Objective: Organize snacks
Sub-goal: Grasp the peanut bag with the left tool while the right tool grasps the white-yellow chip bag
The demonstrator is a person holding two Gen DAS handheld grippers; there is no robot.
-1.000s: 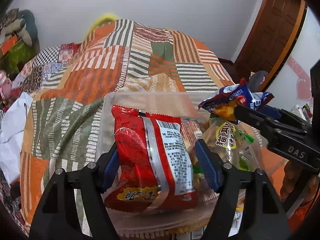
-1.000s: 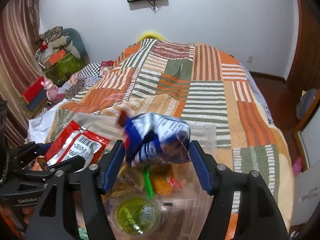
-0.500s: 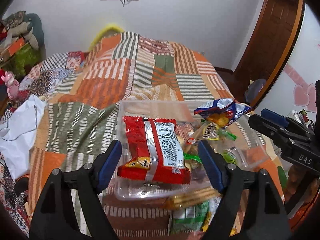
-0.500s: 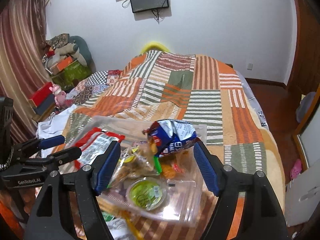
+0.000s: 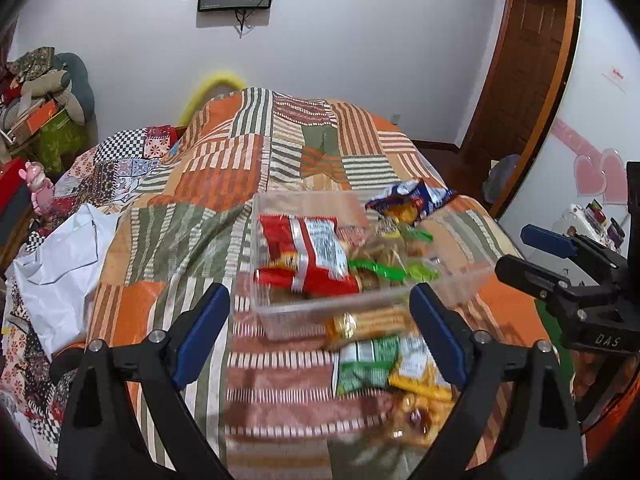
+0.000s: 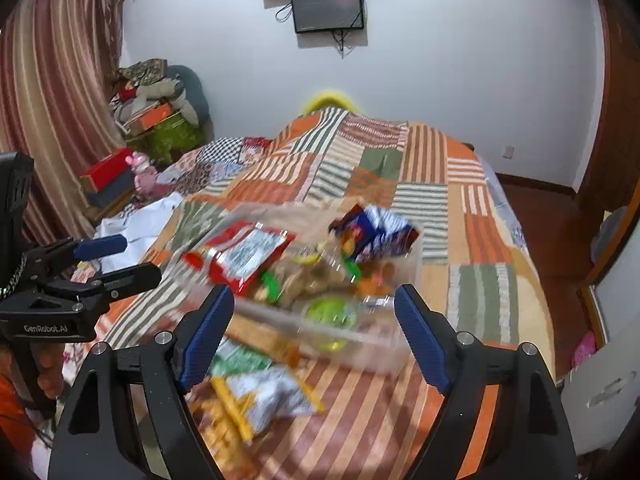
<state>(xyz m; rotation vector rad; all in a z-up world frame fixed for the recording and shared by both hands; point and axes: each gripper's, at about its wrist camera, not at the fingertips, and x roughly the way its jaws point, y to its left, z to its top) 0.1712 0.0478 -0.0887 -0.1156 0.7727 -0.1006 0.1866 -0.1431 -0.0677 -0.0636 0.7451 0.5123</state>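
Both grippers empty, jaws spread wide. Left gripper (image 5: 322, 336) hangs above the near edge of the clear plastic box (image 5: 360, 304); right gripper (image 6: 314, 332) hangs over the box's near right side, blue pads well apart, nothing between them. Box sits on the bed's patchwork quilt (image 5: 240, 168). In the box: red snack packet (image 5: 308, 254) lying barcode side up at the left, blue chip bag (image 5: 412, 200) propped on the far right corner, green-wrapped packets (image 5: 376, 270) and a green-lidded cup (image 6: 330, 314) in the middle and right. Outside the box, on the quilt just in front of it: a biscuit pack (image 5: 372, 322) touching the front wall, and a green-and-white packet (image 5: 366, 364) beside a yellow one (image 5: 420, 372). Near items blurred, labels unreadable. White cloth (image 5: 64, 264) lies at the quilt's left edge.
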